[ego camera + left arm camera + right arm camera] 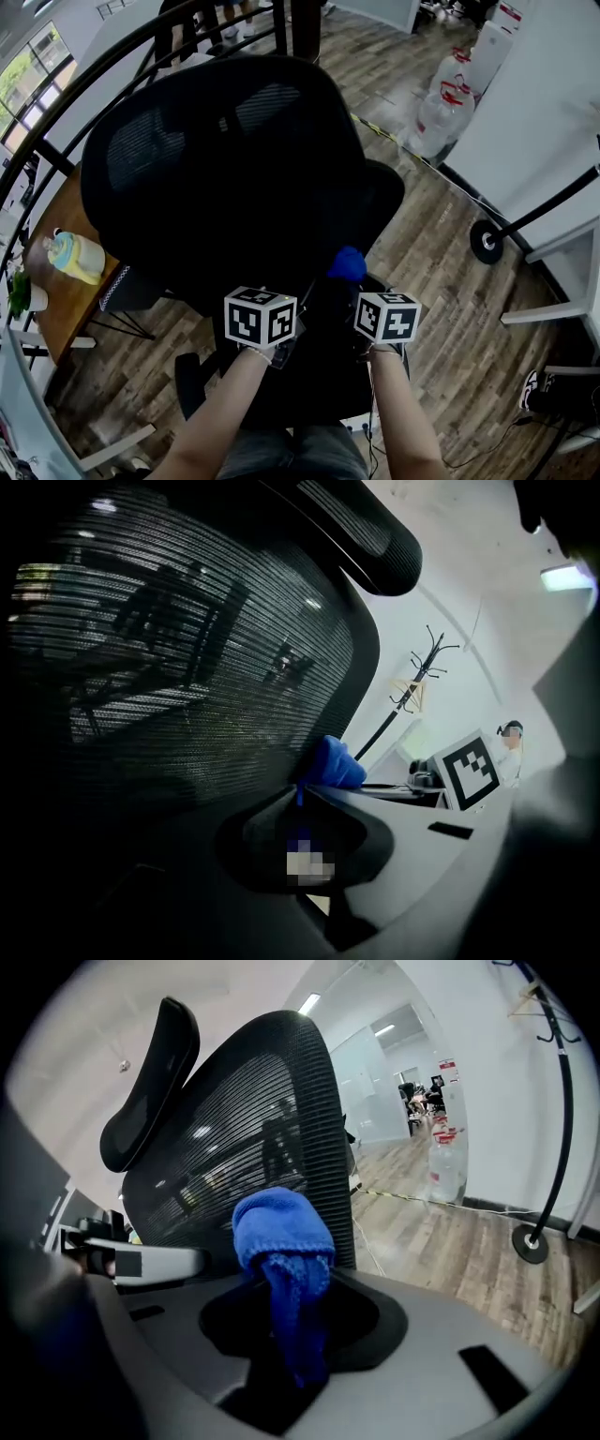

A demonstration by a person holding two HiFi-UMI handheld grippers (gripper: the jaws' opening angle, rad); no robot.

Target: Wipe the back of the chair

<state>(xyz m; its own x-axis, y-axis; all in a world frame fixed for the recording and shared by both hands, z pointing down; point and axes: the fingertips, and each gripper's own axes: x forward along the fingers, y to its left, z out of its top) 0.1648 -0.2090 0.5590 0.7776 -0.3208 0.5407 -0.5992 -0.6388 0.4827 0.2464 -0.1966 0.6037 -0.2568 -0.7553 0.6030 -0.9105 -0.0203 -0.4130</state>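
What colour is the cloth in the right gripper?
Blue cloth, clearest in the right gripper view.

No legible text, brand or number anywhere.
Only black-and-white square patterns, not letters, on the left marker cube (260,317) and the right marker cube (387,317); red labels on the water jugs (441,103) too small to read; red-and-white sign (447,1066) by the far glass wall too blurred to read.
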